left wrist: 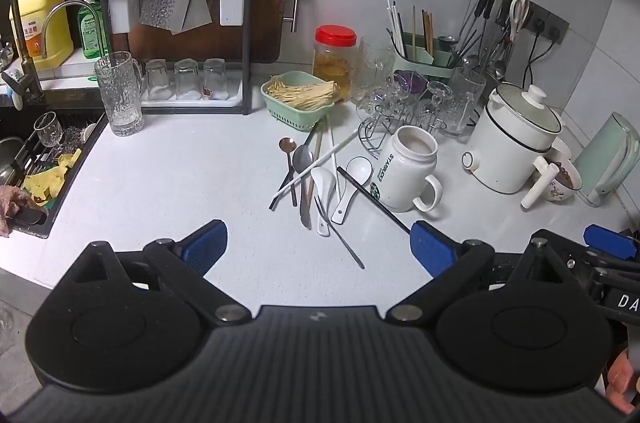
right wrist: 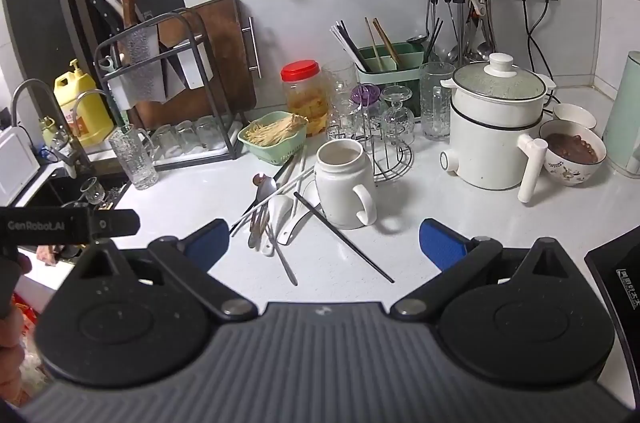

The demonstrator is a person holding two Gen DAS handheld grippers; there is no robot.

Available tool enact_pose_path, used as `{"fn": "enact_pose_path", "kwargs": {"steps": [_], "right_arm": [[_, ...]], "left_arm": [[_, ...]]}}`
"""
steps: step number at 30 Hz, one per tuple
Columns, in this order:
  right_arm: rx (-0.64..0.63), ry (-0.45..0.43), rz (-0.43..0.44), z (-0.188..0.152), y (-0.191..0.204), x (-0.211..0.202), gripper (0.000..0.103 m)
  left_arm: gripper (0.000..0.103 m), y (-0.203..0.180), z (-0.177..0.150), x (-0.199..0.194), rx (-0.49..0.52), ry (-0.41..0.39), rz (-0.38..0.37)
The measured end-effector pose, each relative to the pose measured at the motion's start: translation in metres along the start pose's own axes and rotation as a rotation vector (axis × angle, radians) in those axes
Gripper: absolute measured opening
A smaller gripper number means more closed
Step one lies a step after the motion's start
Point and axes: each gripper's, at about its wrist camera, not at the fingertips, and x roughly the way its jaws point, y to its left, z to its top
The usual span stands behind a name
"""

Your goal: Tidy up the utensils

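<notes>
While above utensils [left wrist: 316, 183], jaws wide, empty.

The white mug [left wrist: 404, 171] at two o'clock reads "STARBUCKS", and the left gripper [right wrist: 72, 225] at nine o'clock reads "GenRobot.AI".

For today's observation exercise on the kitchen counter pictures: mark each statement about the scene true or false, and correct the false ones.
1. Both tongs, left and right, are open and hold nothing. True.
2. The white mug lies tipped on its side. False: it stands upright.
3. The loose utensils lie in a heap on the counter. True.
4. The jar has a green lid. False: its lid is red.
5. The green caddy by the wall holds chopsticks. True.
</notes>
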Motion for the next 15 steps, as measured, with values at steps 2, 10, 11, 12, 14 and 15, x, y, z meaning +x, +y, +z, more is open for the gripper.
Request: {"fn": "enact_pose_path", "kwargs": {"steps": [2, 10, 11, 12, 14, 15], "right_arm": [[-0.004, 0.006, 0.005, 0.0003, 0.0003, 0.0012, 0.103], [-0.032, 0.001, 0.017, -0.0019, 0.0062, 0.0032, 0.103], [-0.033, 0.0, 0.014, -0.0021, 0.0065, 0.0034, 0.103], [-0.03, 0.0, 0.014, -0.0023, 0.0066, 0.0033, 0.103], [-0.024, 0.0, 0.014, -0.0024, 0.0066, 0.0035, 0.103], [-0.024, 0.0, 0.012, -0.0028, 0.0068, 0.0034, 0.103]], "left_arm": [[0.1, -0.001, 0.0014, -0.0002, -0.001, -0.003, 0.001], [0.1, -0.0037, 0.0007, 0.0007, 0.007, -0.008, 0.001], [0.1, -0.0033, 0.0005, 0.0009, 0.007, -0.008, 0.0], [0.1, -0.0024, -0.0001, 0.0007, 0.007, -0.009, -0.002], [0.1, -0.0018, 0.0002, 0.0013, 0.007, -0.008, -0.004], [0.1, -0.0016, 0.0002, 0.0015, 0.007, -0.006, -0.005]]}}
